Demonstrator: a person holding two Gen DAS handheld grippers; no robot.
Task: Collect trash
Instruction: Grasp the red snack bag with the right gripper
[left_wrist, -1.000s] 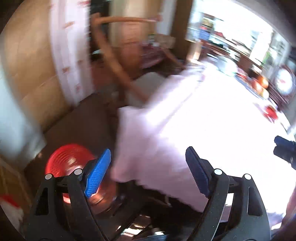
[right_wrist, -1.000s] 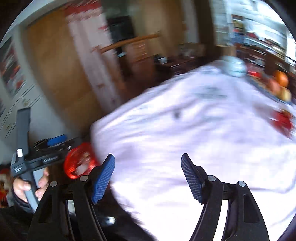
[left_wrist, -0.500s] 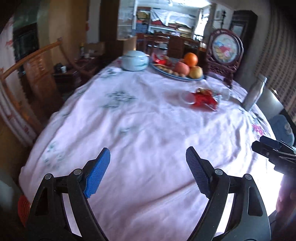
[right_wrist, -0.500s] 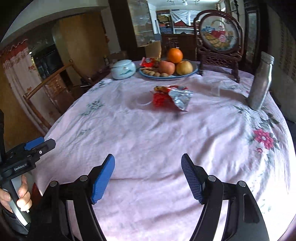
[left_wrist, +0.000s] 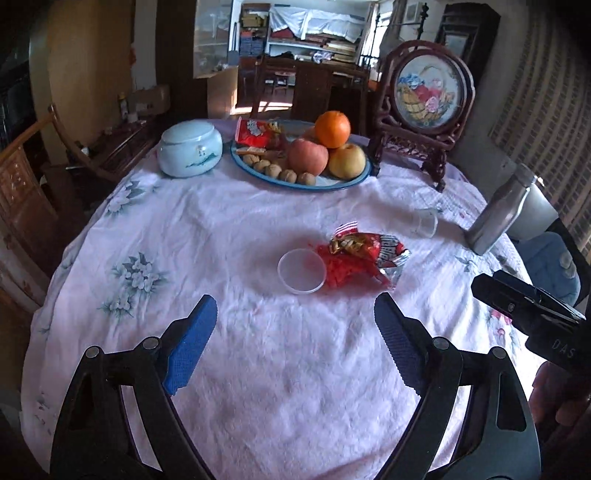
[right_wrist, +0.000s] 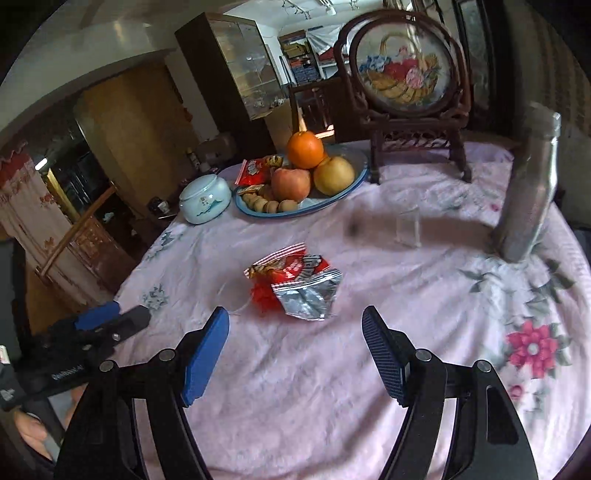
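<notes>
Left gripper (left_wrist: 295, 325): above the near part of the counter, fingers spread wide and opening, nothing between them.
Right gripper (right_wrist: 295, 330): fingers released, holding nothing, aimed over the cloth toward the wrapper.
Counter (left_wrist: 258, 369): round, covered with a pale pink flowered cloth.
Snack wrapper (left_wrist: 369, 251): torn red and silver bag lying mid-counter, beyond both grippers, touched by neither.
Red crumbs (left_wrist: 341, 271): loose pile against the wrapper's near side.
Clear lid (left_wrist: 302, 270): flat on the cloth, just left of the crumbs.
Small clear cup (left_wrist: 424, 223): beyond the wrapper, near the metal bottle (left_wrist: 502, 210).
Fruit plate (left_wrist: 332, 182): far side, with an orange, apples, walnuts and another red packet.
Pale blue jar (left_wrist: 190, 148): left of the plate.
</notes>
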